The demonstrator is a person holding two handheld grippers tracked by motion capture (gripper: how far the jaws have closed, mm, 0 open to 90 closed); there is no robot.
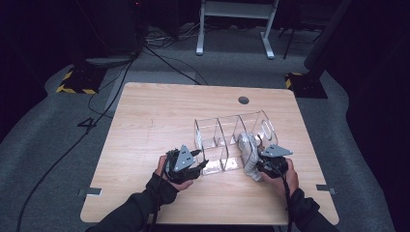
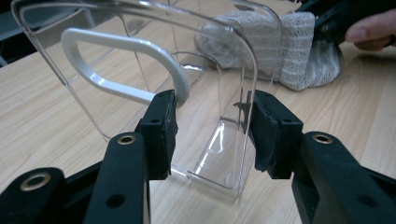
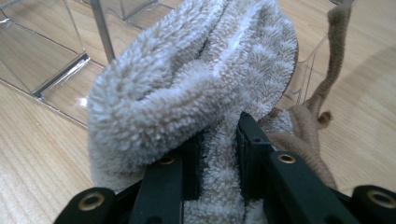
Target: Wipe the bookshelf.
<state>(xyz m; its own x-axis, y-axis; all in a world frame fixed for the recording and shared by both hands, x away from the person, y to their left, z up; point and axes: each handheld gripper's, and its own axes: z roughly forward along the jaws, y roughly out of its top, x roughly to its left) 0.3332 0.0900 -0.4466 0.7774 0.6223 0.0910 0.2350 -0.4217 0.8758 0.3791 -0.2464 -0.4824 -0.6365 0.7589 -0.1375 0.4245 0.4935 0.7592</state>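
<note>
Here, towel (image 3: 196, 88) pinched between right gripper (image 3: 218, 154) jaws — bunched above.

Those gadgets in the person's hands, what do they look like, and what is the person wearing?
Each hand holds a black tool. The left gripper and right gripper each carry a grey three-cornered plate on top, and a dark cable trails back along each forearm. Up close, the fingers are blocky black bars with flat pads and brass-coloured rivets. The person wears dark long sleeves with ribbed cuffs.

A "4" is marked on the grey floor (image 1: 58, 145) left of the table.
</note>
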